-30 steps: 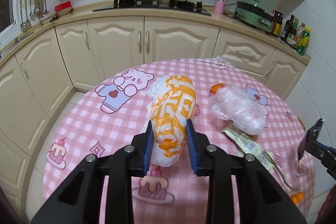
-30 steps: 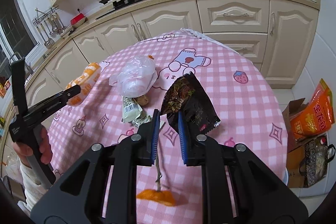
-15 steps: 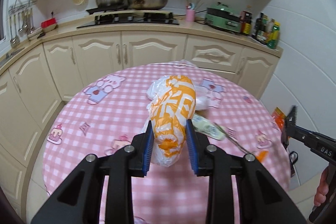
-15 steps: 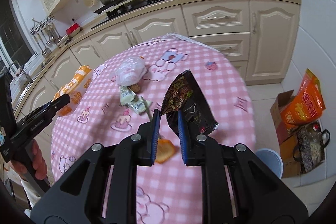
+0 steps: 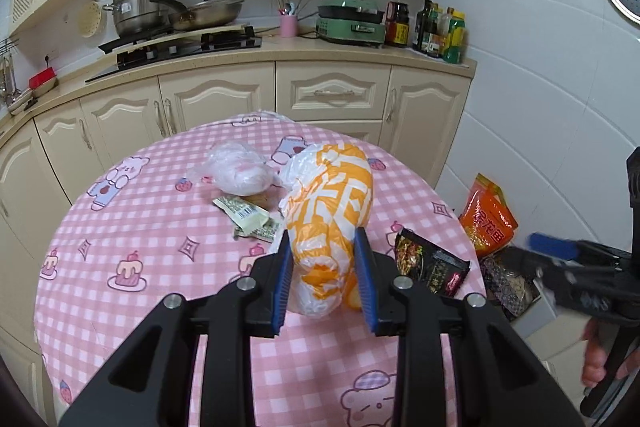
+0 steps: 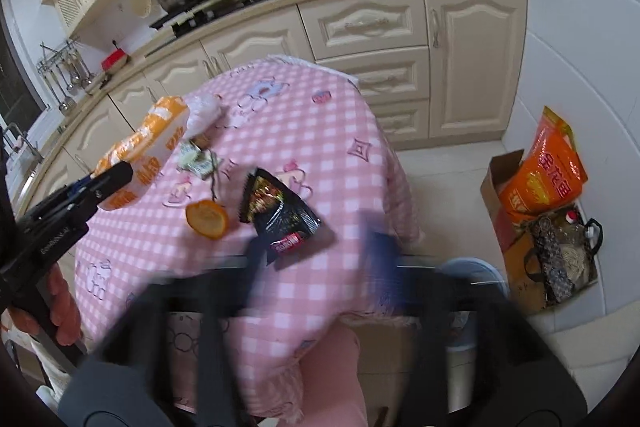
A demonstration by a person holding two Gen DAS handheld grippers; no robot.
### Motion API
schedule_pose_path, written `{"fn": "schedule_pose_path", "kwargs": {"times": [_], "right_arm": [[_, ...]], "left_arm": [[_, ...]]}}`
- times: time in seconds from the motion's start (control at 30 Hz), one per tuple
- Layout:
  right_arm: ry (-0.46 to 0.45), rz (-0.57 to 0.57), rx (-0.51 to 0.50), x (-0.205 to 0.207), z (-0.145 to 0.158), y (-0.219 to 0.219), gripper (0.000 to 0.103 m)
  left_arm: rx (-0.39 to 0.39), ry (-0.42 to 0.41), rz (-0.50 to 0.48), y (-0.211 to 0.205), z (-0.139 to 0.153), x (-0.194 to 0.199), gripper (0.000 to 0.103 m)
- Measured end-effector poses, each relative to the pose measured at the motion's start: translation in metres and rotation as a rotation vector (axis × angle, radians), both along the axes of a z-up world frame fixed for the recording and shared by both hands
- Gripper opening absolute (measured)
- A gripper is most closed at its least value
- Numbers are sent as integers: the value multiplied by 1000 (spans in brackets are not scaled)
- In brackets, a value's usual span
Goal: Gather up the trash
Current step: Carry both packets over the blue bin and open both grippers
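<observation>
- My left gripper (image 5: 323, 273) is clenched on the orange-and-white plastic bag (image 5: 330, 215); both blue fingers (image 5: 282, 279) press into its lower sides, and the bag stands up between them, lifted off the desk (image 5: 140, 227).
- From the right wrist view the same bag (image 6: 148, 151) hangs over the desk's left edge, held by the left gripper (image 6: 100, 183), with a hand (image 6: 60, 307) on the handle below.
- My right gripper (image 6: 320, 251) is badly motion-blurred. Its jaws have just been opening and now stand wide apart, released, with nothing pressed between the fingers.
- The black snack wrapper (image 6: 276, 211) lies flat on the pink checked cloth at the desk's near right edge, just ahead of the right gripper's blurred left finger. I cannot tell whether the finger still touches it.
- From the left wrist view that wrapper (image 5: 430, 267) sits at the desk's right edge, with the right gripper (image 5: 560, 255) out past the edge over the floor.
- An orange peel (image 6: 207, 219) rests just left of the wrapper, apart from it.
- A green-and-white wrapper (image 5: 246, 217) and a clear plastic bag (image 5: 238, 173) lie together toward the desk's middle, the clear bag on the far side, touching or nearly so.
- Floor to the right of the desk: a cardboard box (image 6: 504, 187) with an orange packet (image 6: 548, 171) standing in it, and a patterned bag (image 6: 560, 259) beside it.
- A pale round bin rim (image 6: 476, 269) shows below the desk's right edge, mostly hidden by my gripper.
</observation>
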State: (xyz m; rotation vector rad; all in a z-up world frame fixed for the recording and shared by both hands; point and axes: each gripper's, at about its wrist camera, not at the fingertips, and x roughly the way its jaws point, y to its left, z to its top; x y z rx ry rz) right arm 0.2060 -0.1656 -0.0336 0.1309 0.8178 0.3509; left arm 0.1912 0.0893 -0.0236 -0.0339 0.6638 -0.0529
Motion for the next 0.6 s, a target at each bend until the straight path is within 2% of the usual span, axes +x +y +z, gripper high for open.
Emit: {"fn": "schedule_pose_path", "kwargs": {"times": [0.2, 0.33, 0.4, 0.43, 0.5, 0.53, 0.6], "right_arm": [[1, 134, -33, 10, -13, 39, 84], [45, 182, -88, 28, -39, 70, 82], [62, 161, -159, 37, -55, 78, 61], [21, 148, -171, 36, -55, 78, 47], [24, 142, -153, 37, -53, 73, 38], [33, 154, -119, 37, -51, 70, 19], [37, 134, -93, 34, -46, 61, 18]], "left_arm": [[-12, 19, 31, 12, -7, 2, 29], [-16, 40, 53, 21, -13, 3, 29], [-18, 50, 63, 25, -16, 3, 29], [-18, 54, 64, 25, -17, 3, 29], [-13, 59, 63, 25, -19, 3, 29], [-11, 59, 64, 24, -19, 3, 29], [-3, 55, 64, 19, -18, 3, 29]]}}
